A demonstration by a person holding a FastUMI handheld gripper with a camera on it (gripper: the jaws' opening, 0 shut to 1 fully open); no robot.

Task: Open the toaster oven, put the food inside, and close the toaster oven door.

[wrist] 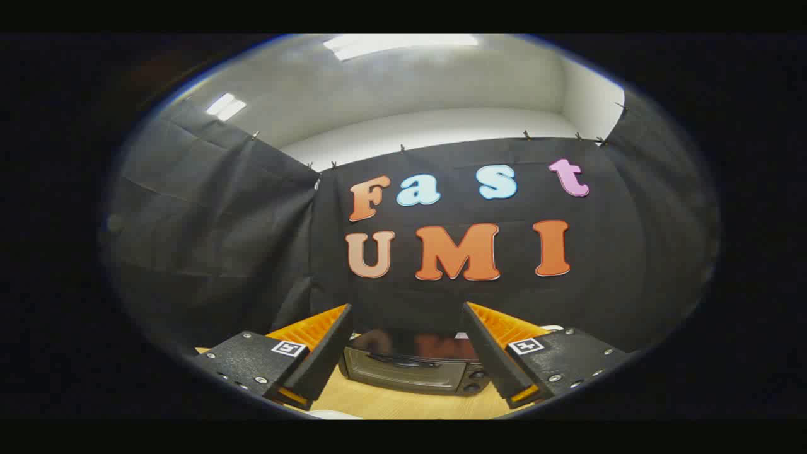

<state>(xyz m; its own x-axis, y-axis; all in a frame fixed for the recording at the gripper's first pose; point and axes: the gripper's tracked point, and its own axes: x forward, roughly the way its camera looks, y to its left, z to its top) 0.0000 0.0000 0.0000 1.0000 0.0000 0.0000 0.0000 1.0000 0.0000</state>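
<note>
We note a light wooden surface (403,403) inside a black-cloth booth. The toaster oven (413,369), door closed, stands just beyond the gripper (406,315); its jaws are spread wide, holding nothing.

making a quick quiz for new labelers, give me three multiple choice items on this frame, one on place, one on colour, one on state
1. Where is the toaster oven?
A. beyond the gripper's fingers, seen in the gap between them
B. clamped between the fingers
C. off the table

2. The table top looks
A. white
B. light wood
C. green

3. The oven door is
A. hanging open
B. removed
C. shut

Answers: 1 A, the oven stands ahead of the spread fingers, which touch nothing. 2 B, pale wood grain shows in front of the oven. 3 C, the door with its handle sits flush on the oven's front.
</note>
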